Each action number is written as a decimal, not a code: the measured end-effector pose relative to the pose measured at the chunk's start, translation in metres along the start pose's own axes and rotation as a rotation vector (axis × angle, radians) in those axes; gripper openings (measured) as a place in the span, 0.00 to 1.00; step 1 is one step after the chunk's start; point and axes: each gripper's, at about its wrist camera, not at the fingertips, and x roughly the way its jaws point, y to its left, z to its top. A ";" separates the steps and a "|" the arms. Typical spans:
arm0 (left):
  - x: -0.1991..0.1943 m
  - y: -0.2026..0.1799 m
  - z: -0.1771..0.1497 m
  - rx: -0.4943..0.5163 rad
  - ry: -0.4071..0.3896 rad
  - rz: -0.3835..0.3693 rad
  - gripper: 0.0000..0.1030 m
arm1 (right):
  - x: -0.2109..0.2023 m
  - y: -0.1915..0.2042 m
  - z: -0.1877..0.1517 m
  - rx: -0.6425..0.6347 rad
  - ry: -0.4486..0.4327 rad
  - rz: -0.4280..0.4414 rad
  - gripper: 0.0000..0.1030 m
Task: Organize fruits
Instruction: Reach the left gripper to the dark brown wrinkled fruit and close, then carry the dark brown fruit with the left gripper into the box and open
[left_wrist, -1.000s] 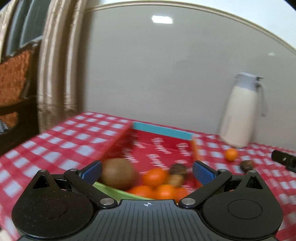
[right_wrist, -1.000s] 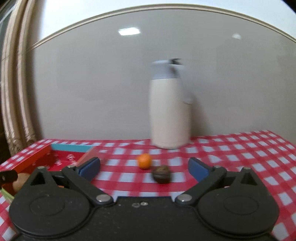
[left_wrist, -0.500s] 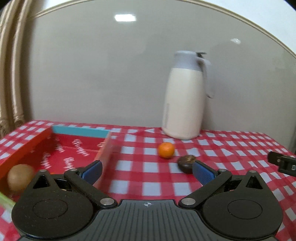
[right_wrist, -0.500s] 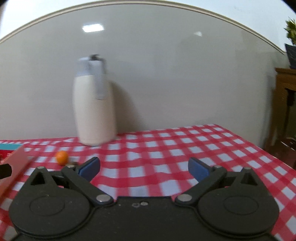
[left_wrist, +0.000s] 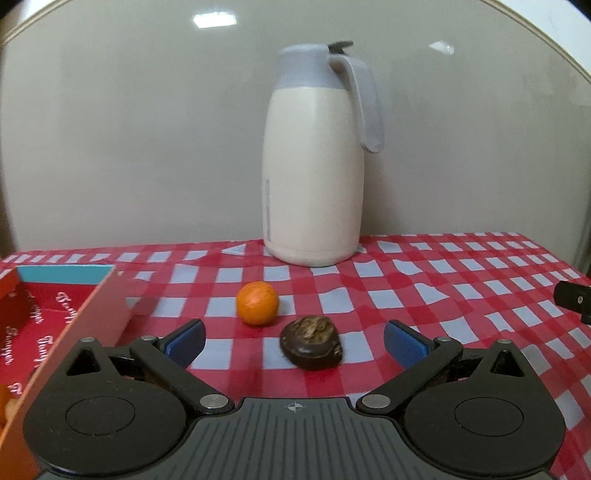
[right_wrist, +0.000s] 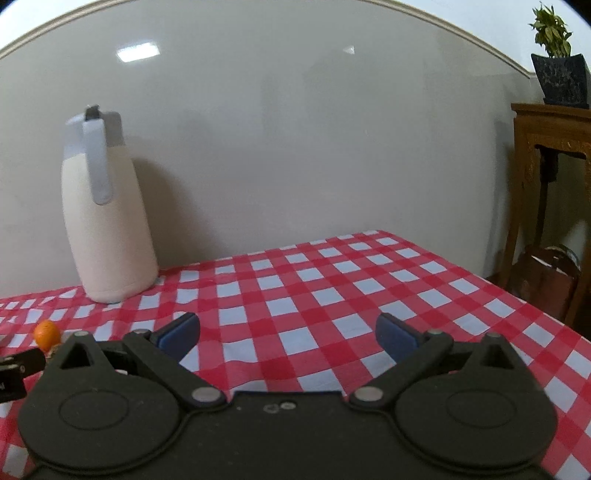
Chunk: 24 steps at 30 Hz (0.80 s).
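Our left gripper (left_wrist: 293, 341) hangs low over the red-and-white checked tablecloth (left_wrist: 461, 295), its blue-padded jaws spread wide and holding nothing. Just ahead, slightly toward one o'clock between the pads, lies the dark brown wrinkled fruit (left_wrist: 311, 347), resting on the cloth. Just beyond it at eleven o'clock sits the small round orange tangerine (left_wrist: 257, 302), close to the dark fruit, though we cannot tell whether they touch. At nine o'clock we see the orange-walled cardboard box with a red printed lining (left_wrist: 74, 332), which we take to be where the loose fruits belong. Far off at twelve o'clock stands the tall cream jug with a grey lid and handle (left_wrist: 314, 155).

Our right gripper (right_wrist: 286, 338) is also released and empty, facing bare cloth, with the tangerine at its nine o'clock.

We judge the step in hand to be picking the dark fruit. To do it well, we should shift a touch rightward so the fruit sits centred, lower until the pads flank its widest part, and close gently, since the skin looks soft. We should also avoid nudging the tangerine, which could roll.
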 end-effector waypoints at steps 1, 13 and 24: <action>0.004 -0.003 0.000 0.007 0.011 -0.002 0.91 | 0.003 0.000 0.000 -0.004 0.003 -0.004 0.99; 0.047 -0.012 -0.001 -0.023 0.138 -0.017 0.62 | 0.023 -0.006 0.001 -0.002 0.046 -0.026 0.99; 0.046 -0.015 -0.004 -0.005 0.145 -0.041 0.45 | 0.019 -0.011 0.004 0.002 0.042 -0.020 0.99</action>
